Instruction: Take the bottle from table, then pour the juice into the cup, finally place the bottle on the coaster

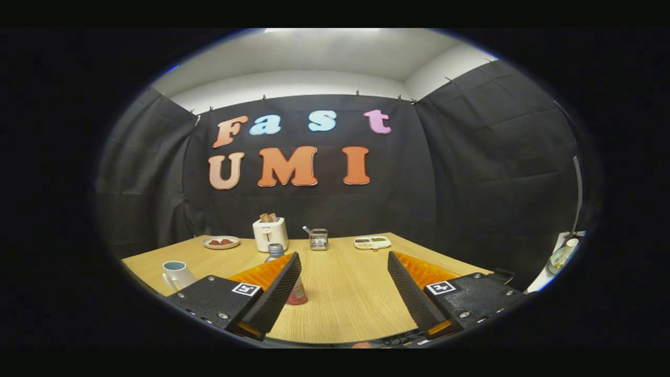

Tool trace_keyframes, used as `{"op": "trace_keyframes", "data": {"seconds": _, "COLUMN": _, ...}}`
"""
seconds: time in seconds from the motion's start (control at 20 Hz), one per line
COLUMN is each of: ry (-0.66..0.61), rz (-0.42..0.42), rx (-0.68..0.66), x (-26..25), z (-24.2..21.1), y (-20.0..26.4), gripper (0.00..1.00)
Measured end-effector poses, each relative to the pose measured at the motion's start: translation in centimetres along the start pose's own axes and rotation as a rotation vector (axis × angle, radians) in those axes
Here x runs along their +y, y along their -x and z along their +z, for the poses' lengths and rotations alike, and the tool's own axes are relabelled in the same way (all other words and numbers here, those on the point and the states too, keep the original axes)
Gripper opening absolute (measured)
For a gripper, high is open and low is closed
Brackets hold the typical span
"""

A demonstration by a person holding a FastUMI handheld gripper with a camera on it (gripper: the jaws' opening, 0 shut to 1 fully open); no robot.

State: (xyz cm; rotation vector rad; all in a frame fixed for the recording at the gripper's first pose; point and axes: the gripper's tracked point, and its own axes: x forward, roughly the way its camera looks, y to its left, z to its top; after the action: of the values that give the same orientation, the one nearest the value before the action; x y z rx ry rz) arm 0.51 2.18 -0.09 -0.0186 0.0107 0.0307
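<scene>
A small bottle [296,290] with a silvery cap and a red lower part stands upright on the wooden table [340,293], mostly hidden behind my left finger [277,293]. My gripper [343,259] is open wide, with bare table between its fingers. The bottle is just beyond the left finger's tip, not between the fingers. A pale cup [176,273] with a handle stands on the table to the left of the left finger. I see no coaster that I can make out.
At the table's far edge stand a white toaster [270,233] with toast, a plate [221,242] with reddish food, a clear holder [317,239] and a divided white dish [372,242]. A white ledge [560,259] with a bowl lies off to the right.
</scene>
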Motion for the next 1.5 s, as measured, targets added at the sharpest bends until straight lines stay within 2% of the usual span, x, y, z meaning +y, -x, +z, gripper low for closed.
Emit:
{"op": "trace_keyframes", "data": {"seconds": 0.85, "ry": 0.032, "rz": 0.143, "rx": 0.082, "x": 7.1, "z": -3.6, "y": -2.0, "gripper": 0.99}}
{"op": "trace_keyframes", "data": {"seconds": 1.2, "ry": 0.029, "rz": 0.178, "rx": 0.16, "x": 9.4, "z": -7.6, "y": -4.4, "gripper": 0.99}}
{"op": "trace_keyframes", "data": {"seconds": 1.5, "ry": 0.055, "rz": 0.174, "rx": 0.228, "x": 10.1, "z": -11.2, "y": -6.5, "gripper": 0.99}}
